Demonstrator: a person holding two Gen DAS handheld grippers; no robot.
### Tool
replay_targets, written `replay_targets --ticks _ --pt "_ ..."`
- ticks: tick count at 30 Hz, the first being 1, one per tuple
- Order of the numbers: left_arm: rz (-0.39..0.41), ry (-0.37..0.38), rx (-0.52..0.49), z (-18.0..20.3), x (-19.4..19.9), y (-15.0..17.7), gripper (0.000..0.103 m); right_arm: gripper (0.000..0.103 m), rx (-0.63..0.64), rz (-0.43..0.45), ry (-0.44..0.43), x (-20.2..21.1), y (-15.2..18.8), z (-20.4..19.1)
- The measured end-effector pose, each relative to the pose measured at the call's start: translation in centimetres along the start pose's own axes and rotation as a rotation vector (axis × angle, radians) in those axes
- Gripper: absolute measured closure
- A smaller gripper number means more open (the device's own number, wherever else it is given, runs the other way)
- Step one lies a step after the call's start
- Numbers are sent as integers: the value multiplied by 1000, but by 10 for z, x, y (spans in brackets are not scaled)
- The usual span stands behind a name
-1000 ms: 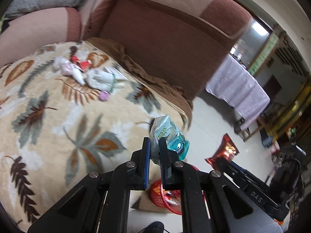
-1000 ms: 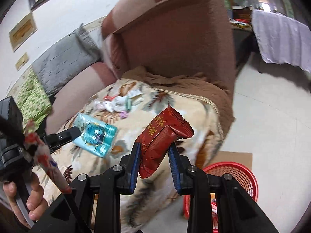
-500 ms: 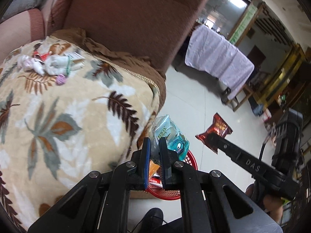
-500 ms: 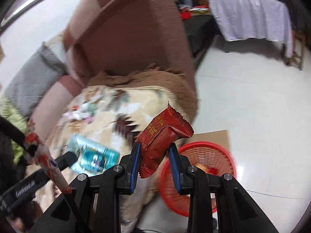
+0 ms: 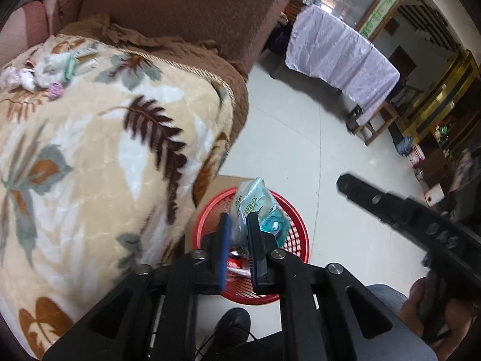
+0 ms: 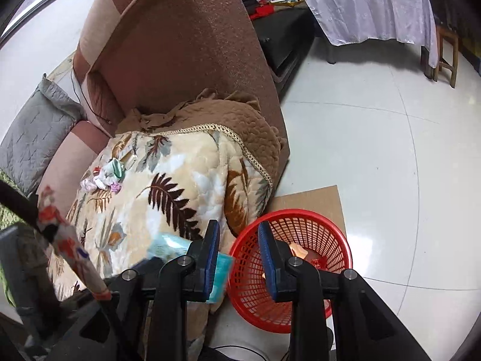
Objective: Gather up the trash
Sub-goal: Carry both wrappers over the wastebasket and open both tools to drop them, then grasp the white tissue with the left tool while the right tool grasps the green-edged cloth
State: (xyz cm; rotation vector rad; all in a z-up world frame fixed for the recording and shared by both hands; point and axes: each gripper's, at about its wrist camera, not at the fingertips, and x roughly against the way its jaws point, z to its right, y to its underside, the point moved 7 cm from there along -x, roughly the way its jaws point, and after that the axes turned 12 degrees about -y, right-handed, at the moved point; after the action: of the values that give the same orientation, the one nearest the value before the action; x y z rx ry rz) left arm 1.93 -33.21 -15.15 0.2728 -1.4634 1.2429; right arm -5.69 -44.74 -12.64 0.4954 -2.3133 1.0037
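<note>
Teal snack packet (image 5: 261,210): light, crinkly, slippery film, nipped at its lower edge between the nearly closed left gripper (image 5: 239,249), directly above the red basket (image 5: 296,219). Right gripper (image 6: 239,251): jaws apart, empty, basket just beyond. Remaining wrappers (image 6: 105,177) far ahead-left on blanket; pinch by edges.

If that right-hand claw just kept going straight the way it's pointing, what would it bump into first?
Most likely the red basket on the floor. The right gripper is open and empty, and the basket's near rim fills the gap between its fingers. Depth is hard to judge, but nothing else seems to lie between them.
</note>
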Motion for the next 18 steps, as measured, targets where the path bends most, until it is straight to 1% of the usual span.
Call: replay_targets --ticks 1,2,4,5,7,9,12,14,16,18 --pt "-10 0 -5 2 -4 1 83 74 0 12 1 2 -1 0" --pt "-19 -2 -18 4 -7 4 69 73 -3 25 -2 4 -2 0" --pt "-8 -18 -32 5 -7 6 58 70 -23 40 -11 7 -4 2" --pt "4 -29 -38 5 -5 6 58 67 -30 46 -19 7 -4 2" --pt "5 -28 -35 3 -1 6 57 61 -30 53 -19 7 -5 1" --pt "13 -25 -20 -1 4 4 56 52 -23 60 -30 7 -6 -4" --pt "32 -25 16 -12 15 -3 55 43 -8 81 -48 9 -7 -11" --pt "48 -31 50 -22 23 -9 49 39 1 100 -67 11 -9 -15" --pt "79 -56 95 -38 35 -18 45 35 10 120 -118 12 -9 -21" --pt "104 -77 136 -52 44 -25 42 31 28 123 -145 11 -9 -29"
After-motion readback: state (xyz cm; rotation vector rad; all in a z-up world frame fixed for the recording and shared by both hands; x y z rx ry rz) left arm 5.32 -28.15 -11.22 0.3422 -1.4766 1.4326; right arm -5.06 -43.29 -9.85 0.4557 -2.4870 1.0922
